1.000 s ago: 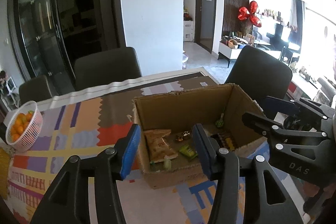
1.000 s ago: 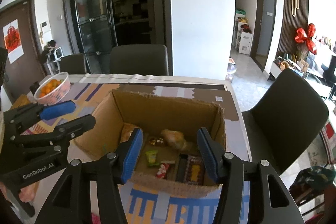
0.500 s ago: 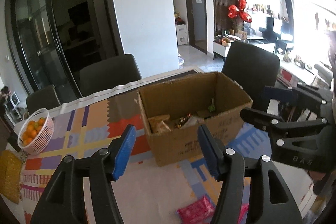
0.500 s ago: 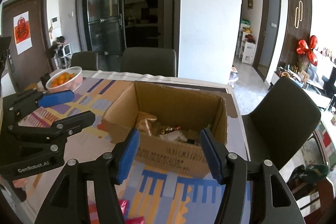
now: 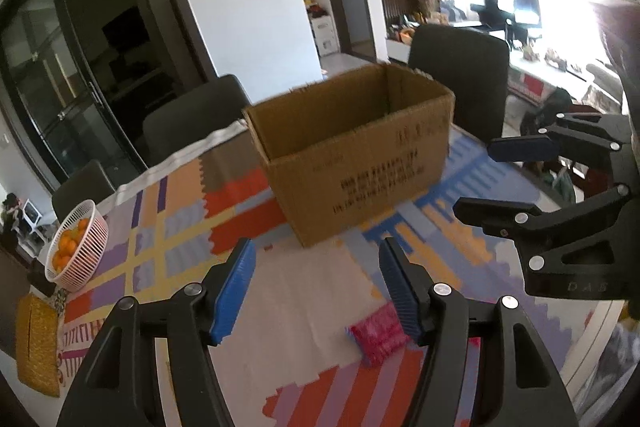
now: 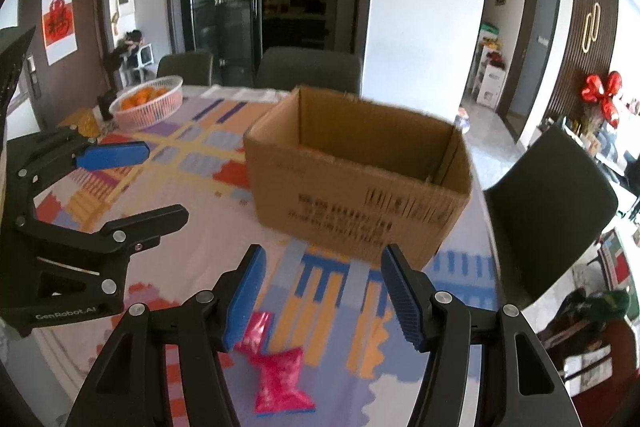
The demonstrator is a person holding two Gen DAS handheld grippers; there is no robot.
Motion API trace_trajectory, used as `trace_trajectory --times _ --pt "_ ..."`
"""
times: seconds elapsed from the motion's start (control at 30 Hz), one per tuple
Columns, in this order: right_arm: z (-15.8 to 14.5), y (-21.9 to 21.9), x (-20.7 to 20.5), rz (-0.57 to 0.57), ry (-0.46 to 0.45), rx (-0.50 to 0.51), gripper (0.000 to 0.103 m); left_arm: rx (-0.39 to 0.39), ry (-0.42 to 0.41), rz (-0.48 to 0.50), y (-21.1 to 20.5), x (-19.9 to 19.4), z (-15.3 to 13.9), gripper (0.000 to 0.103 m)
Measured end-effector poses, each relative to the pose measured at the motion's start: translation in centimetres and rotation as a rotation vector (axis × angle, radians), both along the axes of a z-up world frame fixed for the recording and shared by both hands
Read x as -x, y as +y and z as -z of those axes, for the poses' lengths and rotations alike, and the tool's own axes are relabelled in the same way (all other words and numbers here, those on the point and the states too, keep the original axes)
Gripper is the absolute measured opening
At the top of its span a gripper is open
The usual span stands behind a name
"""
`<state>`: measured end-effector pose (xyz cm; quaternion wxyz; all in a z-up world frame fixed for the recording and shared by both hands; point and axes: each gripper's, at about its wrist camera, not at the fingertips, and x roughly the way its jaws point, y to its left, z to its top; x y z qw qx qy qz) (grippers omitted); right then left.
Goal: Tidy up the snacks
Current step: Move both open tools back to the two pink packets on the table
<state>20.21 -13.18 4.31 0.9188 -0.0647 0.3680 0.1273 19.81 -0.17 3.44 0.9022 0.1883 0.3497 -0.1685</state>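
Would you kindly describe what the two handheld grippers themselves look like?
Both match: the left gripper and right gripper have angular matte-black frames with triangular cut-outs, silver round rivets and ribbed blue finger pads. White lettering marks each body's side. No cables or sleeves show.

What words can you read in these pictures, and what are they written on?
"GenRobot.AI": on the left gripper, seen from the right wrist.
"DAS": on the right gripper, seen from the left wrist.
Black print on the cardboard box: too blurred to read.
Red door sign: unreadable.

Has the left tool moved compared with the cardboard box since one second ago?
Yes. The left tool pulled back from the cardboard box: before, it hung over the open top; now it sits nearer, over the patterned cloth.
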Motion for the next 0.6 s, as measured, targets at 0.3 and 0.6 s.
trace_trajectory --times 0.3,0.6 --pt "4.3 0.6 1.5 -0.017 0.143 -0.009 0.061 -0.072 0.061 0.101 -0.5 1.5 3.2 0.064" --pt "8.1 1.8 2.5 -0.063 0.257 0.014 0.061 -0.111 0.171 0.209 -1.2 2.0 7.3 0.066"
